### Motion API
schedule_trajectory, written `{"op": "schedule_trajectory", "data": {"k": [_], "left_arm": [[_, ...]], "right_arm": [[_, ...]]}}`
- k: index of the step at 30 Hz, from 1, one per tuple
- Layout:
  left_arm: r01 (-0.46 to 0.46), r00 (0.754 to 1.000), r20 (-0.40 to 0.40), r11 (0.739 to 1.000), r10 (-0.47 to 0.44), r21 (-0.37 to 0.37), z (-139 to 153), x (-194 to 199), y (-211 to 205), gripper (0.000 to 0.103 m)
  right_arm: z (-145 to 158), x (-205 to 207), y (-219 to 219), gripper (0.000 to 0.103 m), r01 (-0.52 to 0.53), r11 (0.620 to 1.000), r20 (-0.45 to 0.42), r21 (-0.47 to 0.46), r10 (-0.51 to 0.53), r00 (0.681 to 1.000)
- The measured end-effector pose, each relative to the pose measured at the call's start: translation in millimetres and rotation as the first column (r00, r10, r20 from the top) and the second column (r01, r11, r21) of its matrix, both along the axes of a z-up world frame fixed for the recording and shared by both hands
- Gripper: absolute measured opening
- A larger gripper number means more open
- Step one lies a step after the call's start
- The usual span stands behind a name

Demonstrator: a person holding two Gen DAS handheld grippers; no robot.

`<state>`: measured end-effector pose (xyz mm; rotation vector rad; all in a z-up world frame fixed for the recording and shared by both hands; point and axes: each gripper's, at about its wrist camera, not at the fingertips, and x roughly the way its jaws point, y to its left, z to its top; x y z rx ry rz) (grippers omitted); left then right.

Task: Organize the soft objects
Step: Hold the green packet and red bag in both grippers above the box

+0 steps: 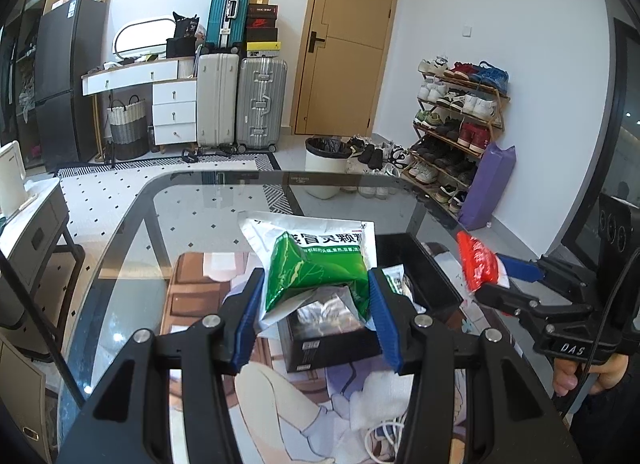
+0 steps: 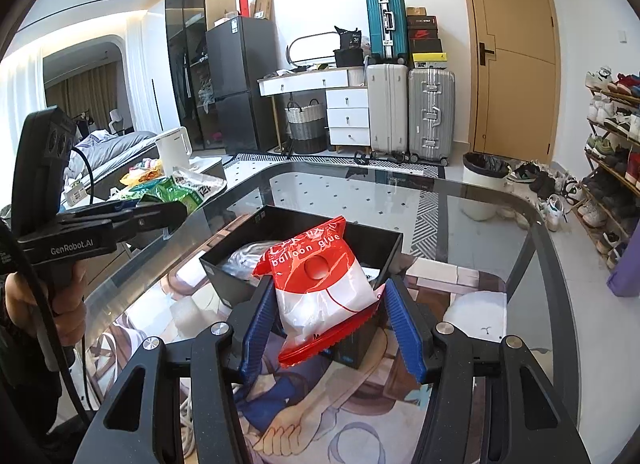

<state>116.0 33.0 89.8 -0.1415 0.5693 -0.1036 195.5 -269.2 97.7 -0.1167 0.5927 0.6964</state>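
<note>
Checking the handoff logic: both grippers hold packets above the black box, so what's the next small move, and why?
Probably lower the left gripper and open it over the black box. Its green-and-white packet already hangs above the box, while the right gripper holds the red-and-white balloon glue packet just short of it.

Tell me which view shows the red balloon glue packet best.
The right wrist view: the red balloon glue packet fills the centre, label readable, clamped in the right gripper above the black box. The left wrist view catches it only small and blurred at the right side.
</note>
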Motion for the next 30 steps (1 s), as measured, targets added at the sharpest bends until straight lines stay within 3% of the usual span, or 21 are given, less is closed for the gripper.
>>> {"op": "schedule_trajectory", "data": {"k": [21,30], "left_arm": [[-0.009,1.000,0.003,0.999,0.009,0.031,4.8,37.6,-13.1,0.049],[-0.009,1.000,-0.026,0.999,0.011,0.052,-8.6,51.5,-19.0,0.049]], "right_arm": [[9.6,41.7,21.2,0.056,-0.006,1.000,0.004,-0.013,0.006,1.000],[8.5,57.1,34.0,0.056,-0.012,1.000,0.004,-0.029,0.013,1.000]]}}
